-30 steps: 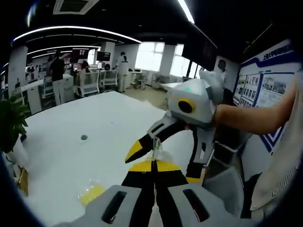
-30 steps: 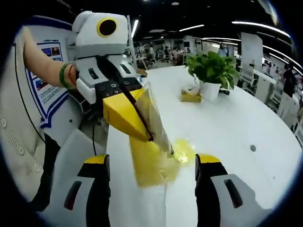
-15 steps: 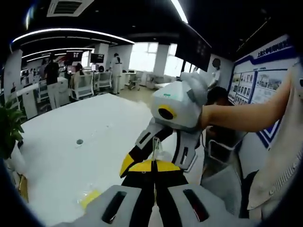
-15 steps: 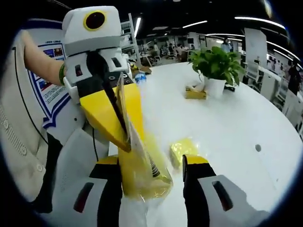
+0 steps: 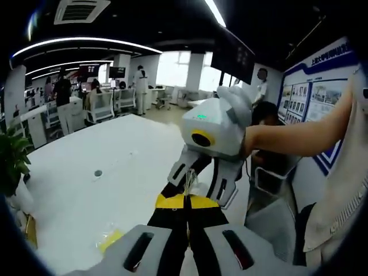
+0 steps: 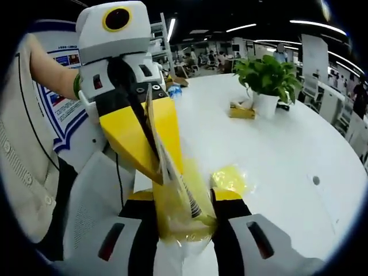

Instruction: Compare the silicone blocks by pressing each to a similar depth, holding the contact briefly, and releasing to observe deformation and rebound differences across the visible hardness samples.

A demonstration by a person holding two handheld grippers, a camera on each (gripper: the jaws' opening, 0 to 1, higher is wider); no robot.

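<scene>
Silicone block in a clear bag (image 6: 175, 215) hangs in mid-air above the white surface (image 6: 276, 144), between the two grippers. In the right gripper view, the left gripper (image 6: 164, 179) comes in from the upper left, its yellow jaws pressed together on the bag's top edge, so the bag's long axis runs down from that pinch. The right gripper (image 6: 184, 198) has its jaws narrowed around the bag's lower, yellow part, one on each flank; whether they press it yet I cannot tell. In the left gripper view, the left gripper (image 5: 186, 199) points at the right gripper (image 5: 192, 184) close ahead, film between them. A second yellow block (image 6: 229, 178) lies on the surface just beyond, to the right. The right gripper is nearer the block itself, so I judge the squeeze is its job.
</scene>
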